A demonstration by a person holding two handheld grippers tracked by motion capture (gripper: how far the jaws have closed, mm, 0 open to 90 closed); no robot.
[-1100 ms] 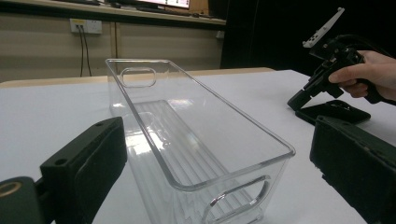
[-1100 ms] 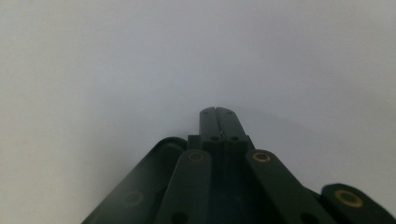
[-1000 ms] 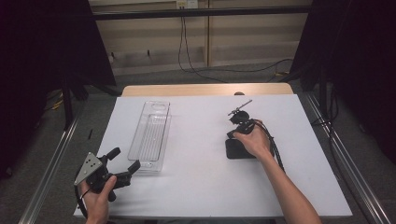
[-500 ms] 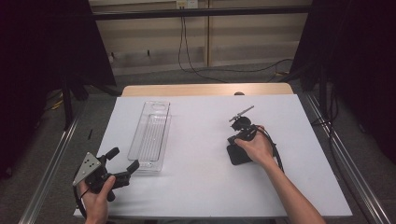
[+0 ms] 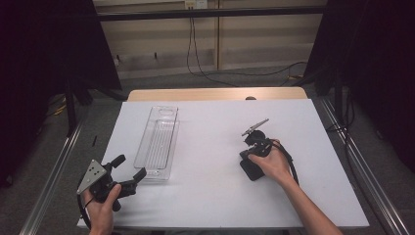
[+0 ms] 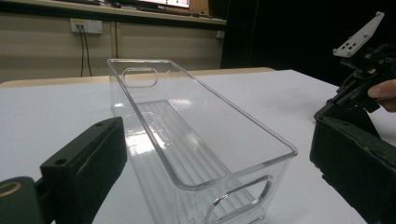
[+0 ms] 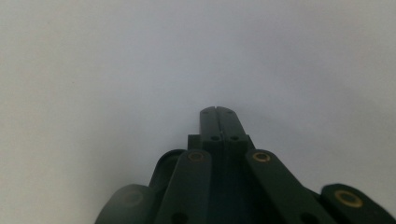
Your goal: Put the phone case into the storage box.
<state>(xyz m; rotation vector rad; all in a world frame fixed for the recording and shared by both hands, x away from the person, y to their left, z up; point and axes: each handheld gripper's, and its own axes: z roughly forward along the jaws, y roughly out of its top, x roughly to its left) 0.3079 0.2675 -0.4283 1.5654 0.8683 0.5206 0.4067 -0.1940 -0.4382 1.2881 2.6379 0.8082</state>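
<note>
A: Where was the bin (image 5: 159,143)?
B: On the white table (image 5: 215,196), left of centre, lengthwise, nothing in it.
A: And the left gripper (image 5: 128,172)?
B: Just beside the bin's near end, jaws spread wide, gripping nothing.
A: The right gripper (image 7: 217,110)?
B: Well apart from the bin, pointed down at the table, jaws clenched together with nothing between.

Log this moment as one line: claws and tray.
left claw: open, at tray end | right claw: shut, empty, over table | clear tray: empty, untouched
</note>
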